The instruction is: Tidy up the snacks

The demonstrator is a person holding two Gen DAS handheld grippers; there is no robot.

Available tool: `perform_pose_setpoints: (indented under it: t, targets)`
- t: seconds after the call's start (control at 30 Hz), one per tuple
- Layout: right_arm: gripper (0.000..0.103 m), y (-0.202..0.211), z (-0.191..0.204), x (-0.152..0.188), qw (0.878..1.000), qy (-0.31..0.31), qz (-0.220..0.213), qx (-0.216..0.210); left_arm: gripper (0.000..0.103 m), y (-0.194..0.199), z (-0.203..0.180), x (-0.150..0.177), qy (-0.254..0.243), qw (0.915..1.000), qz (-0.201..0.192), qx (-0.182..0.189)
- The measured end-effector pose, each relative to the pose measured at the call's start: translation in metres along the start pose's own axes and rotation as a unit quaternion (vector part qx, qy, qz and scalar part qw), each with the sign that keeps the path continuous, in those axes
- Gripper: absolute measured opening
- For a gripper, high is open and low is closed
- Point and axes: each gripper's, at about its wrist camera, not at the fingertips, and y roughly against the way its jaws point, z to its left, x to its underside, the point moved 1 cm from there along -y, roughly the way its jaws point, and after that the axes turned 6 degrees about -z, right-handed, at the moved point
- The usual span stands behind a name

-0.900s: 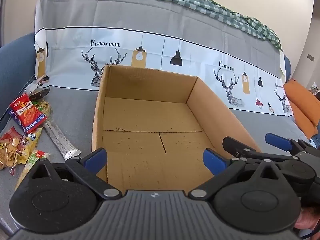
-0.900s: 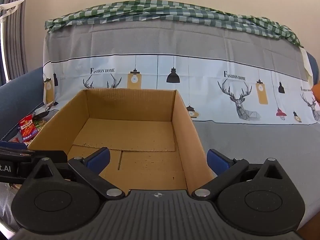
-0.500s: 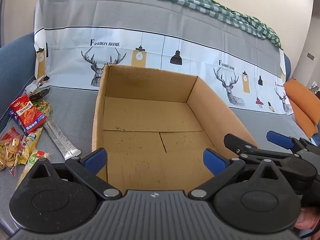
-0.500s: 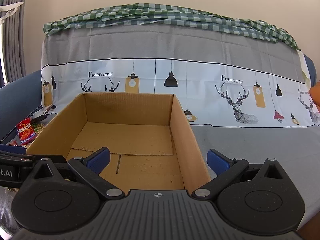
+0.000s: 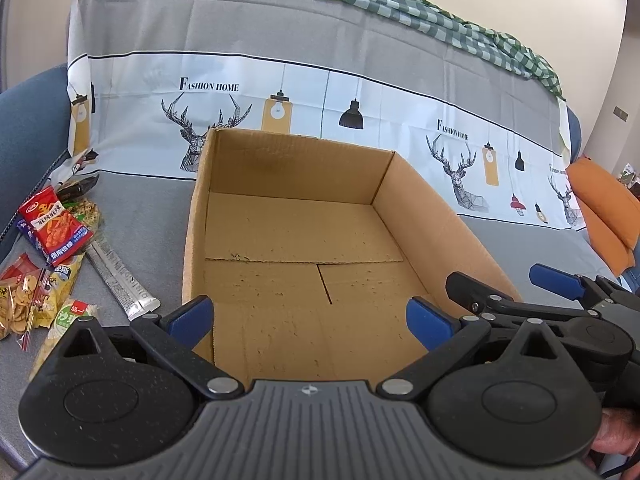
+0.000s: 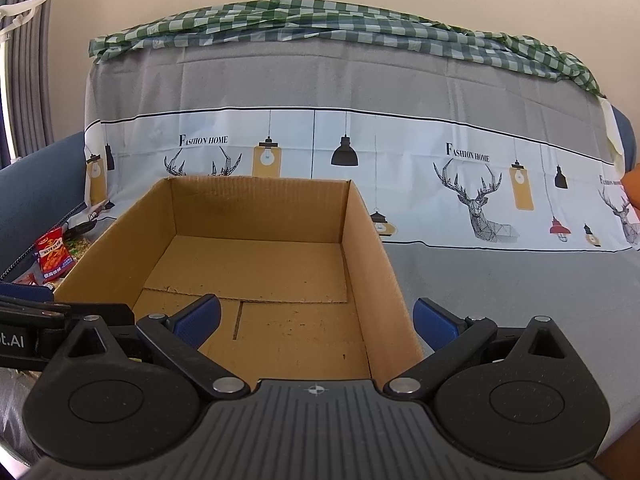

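Right hand-held gripper (image 6: 316, 320) tilted up — cardboard box (image 6: 256, 216) sits lower.

Bright, even daylight, sharp focus, soft shadows, strong fisheye bending at edges.

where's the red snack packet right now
In the left wrist view the red snack packet lies on the grey cover, left of the cardboard box, atop the snack pile beside a silver stick pack.

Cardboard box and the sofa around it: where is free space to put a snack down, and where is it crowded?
The box floor is bare between all four walls. The grey cover right of the box is also free. Left of the box it is crowded: the red packet, silver stick and chip bags lie together.
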Motion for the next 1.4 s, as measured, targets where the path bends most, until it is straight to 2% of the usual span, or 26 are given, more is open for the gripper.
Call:
perform_pose_setpoints:
  t: [0.4, 0.47, 0.53, 0.6, 0.63, 0.7, 0.8, 0.9, 0.97, 1.07, 1.1, 1.2, 1.27, 1.4]
  targets:
    - [0.097, -0.001, -0.003, 0.000, 1.000, 0.000, 0.003, -0.003, 0.102, 0.002, -0.001, -0.001, -0.005, 0.9998, -0.010, 0.014]
    - [0.094, -0.001, -0.001, -0.002, 1.000, -0.004, 0.000, -0.008, 0.100, 0.005, 0.000, -0.002, -0.006, 0.9997, -0.018, 0.017]
    - [0.087, 0.000, 0.001, -0.003, 1.000, -0.005, -0.002, -0.014, 0.094, 0.008, 0.003, -0.004, -0.006, 0.9995, -0.024, 0.019]
    - [0.082, 0.002, 0.005, -0.005, 1.000, -0.005, -0.008, -0.020, 0.076, 0.014, 0.008, -0.006, 0.002, 0.9987, -0.039, 0.033]
    - [0.078, 0.002, 0.008, -0.006, 1.000, -0.005, -0.011, -0.023, 0.072, 0.016, 0.011, -0.007, 0.001, 0.9986, -0.038, 0.036]
    - [0.072, 0.004, 0.015, -0.010, 0.999, -0.011, -0.014, -0.031, 0.049, 0.021, 0.019, -0.011, 0.002, 0.9980, -0.042, 0.046]
    - [0.061, 0.008, 0.030, -0.018, 0.998, -0.022, -0.027, -0.050, 0.032, 0.033, 0.037, -0.027, -0.002, 0.9965, -0.053, 0.065]
    - [0.055, 0.014, 0.047, -0.028, 0.995, -0.055, -0.036, -0.081, 0.032, 0.049, 0.061, -0.045, -0.037, 0.9939, -0.072, 0.075]
    - [0.055, 0.017, 0.064, -0.031, 0.992, -0.064, -0.040, -0.104, 0.032, 0.053, 0.080, -0.053, -0.075, 0.9921, -0.075, 0.066]
    - [0.055, 0.025, 0.092, -0.035, 0.986, -0.075, -0.047, -0.144, 0.032, 0.048, 0.121, -0.053, -0.090, 0.9930, -0.054, 0.056]
    - [0.055, 0.028, 0.103, -0.037, 0.984, -0.072, -0.050, -0.158, 0.032, 0.045, 0.137, -0.050, -0.083, 0.9941, -0.047, 0.052]
    - [0.055, 0.034, 0.138, -0.036, 0.979, -0.050, -0.050, -0.190, 0.032, 0.033, 0.185, -0.045, 0.008, 0.9993, -0.007, 0.035]
    - [0.055, 0.036, 0.159, -0.034, 0.975, -0.041, -0.044, -0.213, 0.032, 0.033, 0.205, -0.041, 0.044, 0.9989, -0.005, 0.015]
    - [0.055, 0.029, 0.202, -0.024, 0.968, -0.017, -0.023, -0.248, 0.034, 0.021, 0.241, -0.040, 0.091, 0.9947, 0.040, -0.029]
